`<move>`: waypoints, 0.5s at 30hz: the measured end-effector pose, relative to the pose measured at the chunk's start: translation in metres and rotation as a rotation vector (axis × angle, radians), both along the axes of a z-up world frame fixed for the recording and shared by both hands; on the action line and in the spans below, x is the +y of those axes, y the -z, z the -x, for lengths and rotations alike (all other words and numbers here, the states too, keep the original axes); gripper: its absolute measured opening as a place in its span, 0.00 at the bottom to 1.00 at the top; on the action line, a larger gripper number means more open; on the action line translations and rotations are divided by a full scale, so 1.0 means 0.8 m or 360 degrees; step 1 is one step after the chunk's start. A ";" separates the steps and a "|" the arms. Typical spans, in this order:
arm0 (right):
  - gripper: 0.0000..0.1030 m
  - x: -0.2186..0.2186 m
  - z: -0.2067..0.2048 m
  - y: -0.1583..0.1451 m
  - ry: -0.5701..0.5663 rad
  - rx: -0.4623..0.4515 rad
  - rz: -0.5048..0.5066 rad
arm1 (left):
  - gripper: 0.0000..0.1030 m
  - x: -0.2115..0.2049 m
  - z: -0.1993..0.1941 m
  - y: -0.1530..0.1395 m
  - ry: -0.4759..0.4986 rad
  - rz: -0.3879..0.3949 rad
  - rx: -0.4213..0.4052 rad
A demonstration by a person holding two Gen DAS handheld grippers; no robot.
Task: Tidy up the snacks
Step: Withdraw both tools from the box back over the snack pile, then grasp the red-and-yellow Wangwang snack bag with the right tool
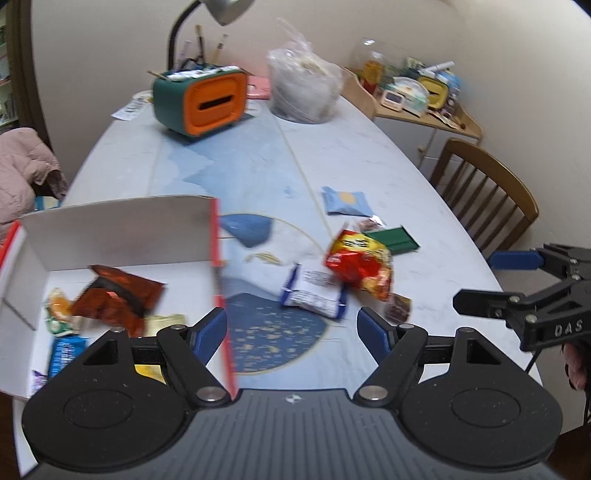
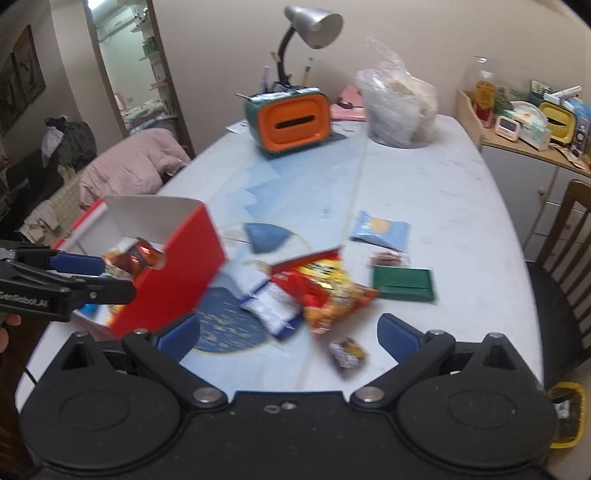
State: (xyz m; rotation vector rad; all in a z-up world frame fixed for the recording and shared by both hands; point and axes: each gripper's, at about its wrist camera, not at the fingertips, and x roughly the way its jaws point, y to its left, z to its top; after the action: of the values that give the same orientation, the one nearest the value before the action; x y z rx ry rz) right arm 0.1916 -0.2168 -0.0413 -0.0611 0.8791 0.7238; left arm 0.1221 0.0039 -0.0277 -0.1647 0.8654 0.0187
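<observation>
A red box with a white inside [image 1: 122, 229] [image 2: 173, 266] sits at the table's left and holds several snack packets, with a dark red packet [image 1: 114, 295] on top. Loose on the table lie a red-yellow chip bag [image 1: 360, 264] [image 2: 328, 288], a white-blue packet [image 1: 314, 291] [image 2: 271, 304], a light blue packet [image 1: 345, 201] [image 2: 380, 229], a green packet [image 1: 393, 240] [image 2: 402, 282] and a small dark candy [image 1: 399, 308] [image 2: 347, 352]. My left gripper [image 1: 291, 332] is open and empty beside the box's right wall. My right gripper [image 2: 288, 334] is open and empty, low over the near table.
An orange-green tissue box [image 1: 201, 99] [image 2: 291, 118], a desk lamp [image 2: 310, 26] and a clear plastic bag [image 1: 303, 88] [image 2: 399, 107] stand at the far end. A wooden chair [image 1: 484, 192] is at the right. A cluttered side cabinet [image 2: 524, 122] is beyond.
</observation>
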 end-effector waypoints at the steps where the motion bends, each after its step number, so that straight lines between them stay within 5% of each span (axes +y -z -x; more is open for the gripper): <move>1: 1.00 -0.009 -0.005 0.003 0.0003 0.0002 0.0011 | 0.75 -0.009 -0.004 0.002 0.0006 -0.0008 0.0002; 6: 0.99 -0.033 -0.031 0.016 -0.0026 0.0016 0.0045 | 0.75 -0.044 -0.021 0.015 0.0029 0.0017 0.0046; 15: 0.94 0.009 -0.092 0.055 -0.0353 -0.0008 0.0164 | 0.75 -0.076 -0.038 0.029 -0.0029 0.0030 0.0071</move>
State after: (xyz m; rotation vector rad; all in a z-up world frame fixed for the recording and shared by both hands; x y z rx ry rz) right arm 0.2652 -0.2095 -0.0852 -0.2550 0.9133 0.8843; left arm 0.1525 -0.0566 -0.0510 -0.1905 0.9085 0.0313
